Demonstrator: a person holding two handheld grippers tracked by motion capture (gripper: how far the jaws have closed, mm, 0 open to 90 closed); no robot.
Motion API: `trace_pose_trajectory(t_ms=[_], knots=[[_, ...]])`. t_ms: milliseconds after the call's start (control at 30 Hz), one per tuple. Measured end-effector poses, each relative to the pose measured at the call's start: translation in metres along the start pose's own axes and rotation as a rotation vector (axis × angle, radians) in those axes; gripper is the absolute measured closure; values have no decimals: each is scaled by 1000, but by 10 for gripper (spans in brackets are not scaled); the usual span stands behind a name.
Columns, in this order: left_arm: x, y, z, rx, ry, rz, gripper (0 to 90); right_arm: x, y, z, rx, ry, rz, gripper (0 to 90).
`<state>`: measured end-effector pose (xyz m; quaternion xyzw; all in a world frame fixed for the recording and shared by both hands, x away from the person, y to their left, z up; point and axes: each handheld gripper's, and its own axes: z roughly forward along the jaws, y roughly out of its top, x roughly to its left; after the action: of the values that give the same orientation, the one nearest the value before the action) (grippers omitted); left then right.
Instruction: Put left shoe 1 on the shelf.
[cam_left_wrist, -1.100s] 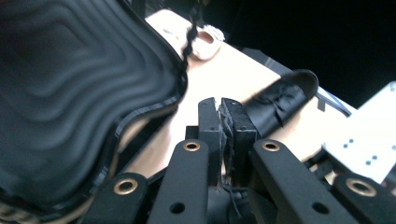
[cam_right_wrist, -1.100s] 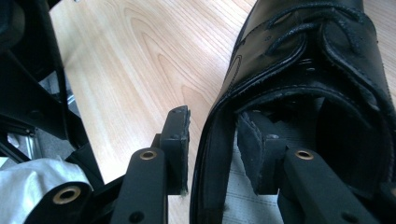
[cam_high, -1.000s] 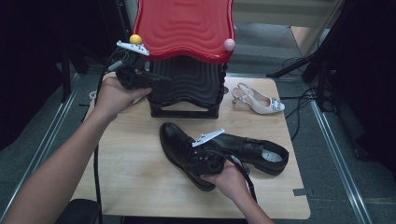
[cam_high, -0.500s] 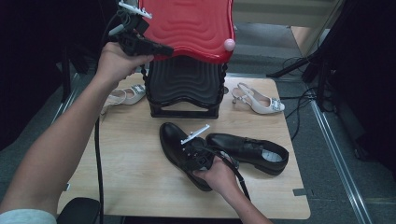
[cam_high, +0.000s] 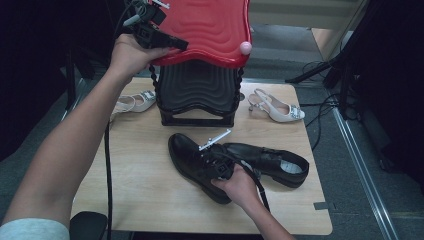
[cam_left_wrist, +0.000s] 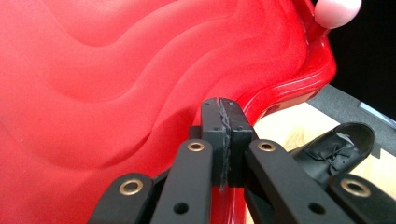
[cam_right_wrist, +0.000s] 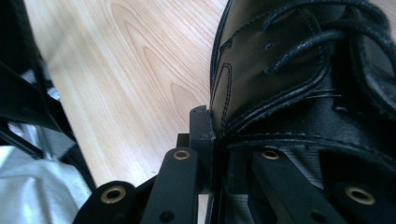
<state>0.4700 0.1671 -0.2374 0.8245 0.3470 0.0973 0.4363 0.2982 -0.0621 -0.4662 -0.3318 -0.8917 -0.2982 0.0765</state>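
Light wood-grain table (cam_high: 150, 175) w/ rounded corners, a small grey tape patch near its right front edge. Around it grey floor, metal rails on both sides, cables on the floor at right, dark surroundings at left & right.

Center-back of table: black ribbed rack (cam_high: 197, 92) w/ a red wavy lid (cam_high: 210, 25) on top, pink ball (cam_high: 245, 47) at the lid's front right corner. Left gripper (cam_high: 172, 44) is up at the lid's front left edge; in left gripper view its jaws are pressed together, nothing visibly between the pads, red lid right behind them – can't tell if they touch it.

Front of rack: two black lace-up shoes. Left black shoe (cam_high: 192, 162) lies toe toward the front edge; right gripper (cam_high: 220, 162) sits on it, and right gripper view shows the jaws clamped on the shoe's leather collar edge beside the laces. Right black shoe (cam_high: 270, 162) lies just beside it, toe toward the right.

White slingback heel (cam_high: 277, 106) right of rack, another white heel (cam_high: 132, 102) left of rack, partly behind the person's left forearm.
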Motion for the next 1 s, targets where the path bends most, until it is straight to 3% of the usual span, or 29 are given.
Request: trace_pose_trajectory(t_ms=[267, 633, 1000], knots=[[-4, -1, -1, 5, 11, -19, 900, 0, 3, -18, -29, 19, -2, 851], [-7, -1, -2, 20, 25, -24, 900, 6, 22, -69, -104, 30, -21, 849], [-6, 0, -2, 25, 22, -26, 900, -9, 59, -97, -204, -36, -16, 849]])
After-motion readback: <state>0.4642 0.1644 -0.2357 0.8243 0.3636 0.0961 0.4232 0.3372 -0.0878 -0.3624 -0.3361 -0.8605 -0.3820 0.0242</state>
